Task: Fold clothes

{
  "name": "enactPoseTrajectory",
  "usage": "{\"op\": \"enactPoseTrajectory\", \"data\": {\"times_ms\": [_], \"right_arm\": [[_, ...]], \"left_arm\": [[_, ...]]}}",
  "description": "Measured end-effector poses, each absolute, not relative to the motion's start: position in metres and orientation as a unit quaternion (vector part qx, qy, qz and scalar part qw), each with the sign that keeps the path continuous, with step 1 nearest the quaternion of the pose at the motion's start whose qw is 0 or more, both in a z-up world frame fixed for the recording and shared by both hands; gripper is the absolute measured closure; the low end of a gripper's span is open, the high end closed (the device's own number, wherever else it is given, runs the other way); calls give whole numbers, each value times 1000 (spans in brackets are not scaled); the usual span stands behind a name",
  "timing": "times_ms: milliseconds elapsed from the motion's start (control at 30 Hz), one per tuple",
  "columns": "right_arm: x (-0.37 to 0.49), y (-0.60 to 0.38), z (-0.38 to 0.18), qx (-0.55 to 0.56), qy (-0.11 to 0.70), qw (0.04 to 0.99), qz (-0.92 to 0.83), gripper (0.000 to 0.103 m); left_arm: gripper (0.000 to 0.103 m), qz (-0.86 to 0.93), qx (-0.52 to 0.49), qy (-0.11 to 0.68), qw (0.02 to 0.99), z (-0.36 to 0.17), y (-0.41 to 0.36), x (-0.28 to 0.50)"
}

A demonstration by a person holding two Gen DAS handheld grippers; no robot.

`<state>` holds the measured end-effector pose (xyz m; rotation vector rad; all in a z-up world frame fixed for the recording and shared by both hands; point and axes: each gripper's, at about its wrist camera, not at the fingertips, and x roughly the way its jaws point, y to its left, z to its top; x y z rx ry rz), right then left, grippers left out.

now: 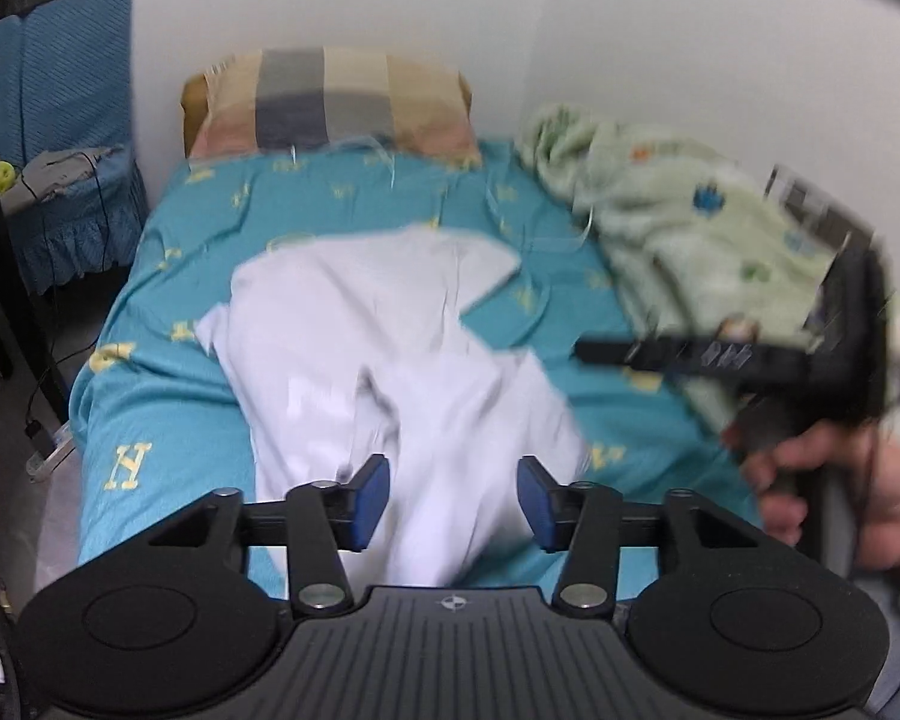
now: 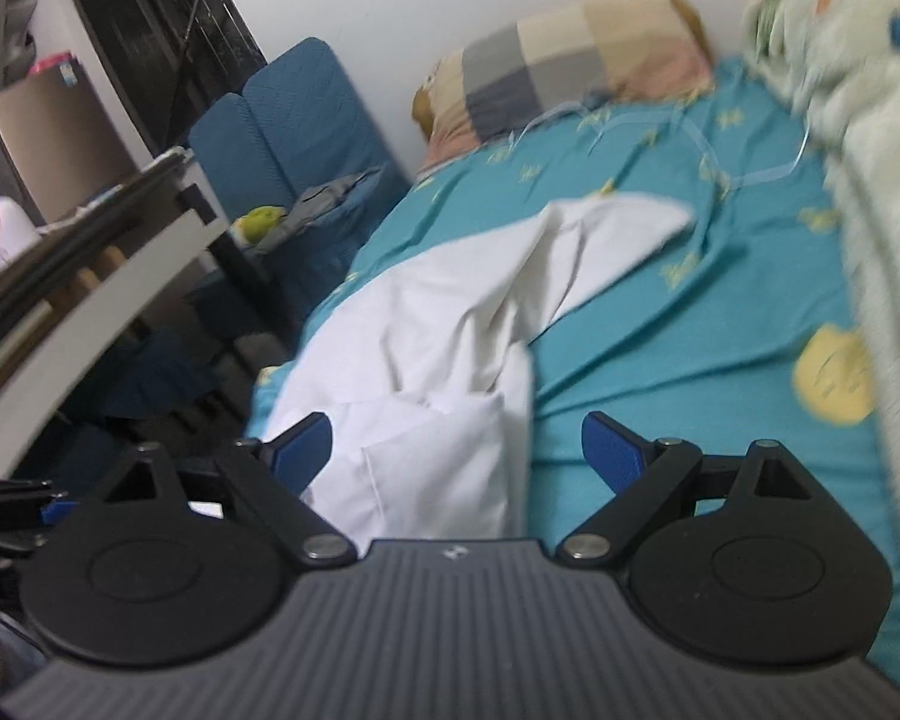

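Observation:
A white garment lies crumpled on the teal bed sheet, reaching from mid-bed to the near edge. My left gripper is open just above the garment's near end, holding nothing. My right gripper is open over the near edge of the same garment, also empty. In the left wrist view the right gripper's body shows at the right, blurred, held in a hand above the bed.
A checked pillow lies at the head of the bed against the white wall. A pale green blanket is bunched along the right side. A blue chair and a dark table stand left of the bed.

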<state>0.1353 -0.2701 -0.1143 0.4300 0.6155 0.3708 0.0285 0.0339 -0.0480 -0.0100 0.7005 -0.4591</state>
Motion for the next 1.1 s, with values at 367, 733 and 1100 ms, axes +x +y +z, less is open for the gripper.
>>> {"op": "enactPoseTrajectory", "data": {"times_ms": [367,733,1100], "right_arm": [[139,-226,-127,89,339,911,216,91],[122,-294,-100,140,308,937,84,100],[128,-282,-117,171,340,914,139,98]], "left_arm": [[39,-139,-161,352,912,-44,91,57],[40,-117,-113,417,894,-73,82,69],[50,-45,-62,512,856,-110,77,89]]}}
